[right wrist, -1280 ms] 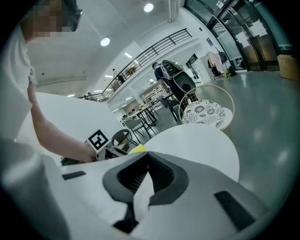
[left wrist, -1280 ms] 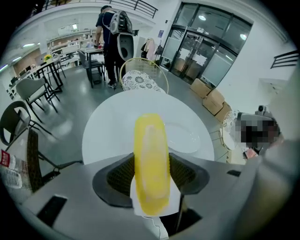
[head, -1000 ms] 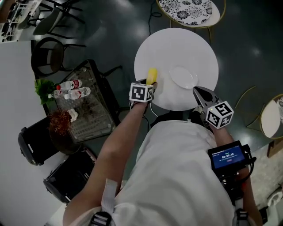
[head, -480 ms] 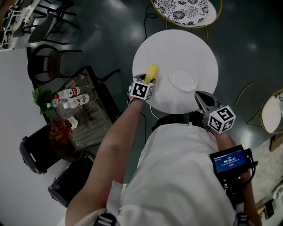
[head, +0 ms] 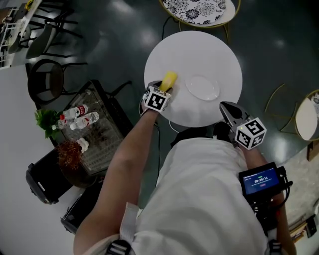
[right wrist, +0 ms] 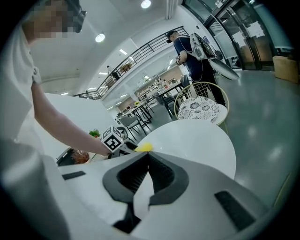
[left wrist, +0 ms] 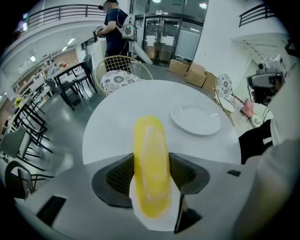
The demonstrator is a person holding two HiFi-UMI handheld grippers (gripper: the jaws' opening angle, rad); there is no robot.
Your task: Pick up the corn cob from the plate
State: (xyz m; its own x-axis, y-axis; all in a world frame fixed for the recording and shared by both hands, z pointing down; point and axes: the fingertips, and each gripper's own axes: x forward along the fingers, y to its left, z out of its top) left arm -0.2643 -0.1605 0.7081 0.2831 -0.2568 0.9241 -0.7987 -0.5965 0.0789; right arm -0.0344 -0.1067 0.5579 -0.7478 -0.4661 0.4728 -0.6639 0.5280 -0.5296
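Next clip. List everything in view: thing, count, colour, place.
table: one, white, round, centre of the head view
plate: one, white, empty, on the table
corn cob: one, yellow, off the plate, at the table's left side
chair: one, black-and-white patterned seat, gold frame, beyond the table
rack: one, dark wire, on the floor left of the table
bottles: two, clear with red labels, lying on the rack
bystander: one, dark top, far behind the chair
left gripper: shut on the corn cob
right gripper: jaws together, empty, near the table's right edge
screen unit: one, black, blue display, on the right forearm
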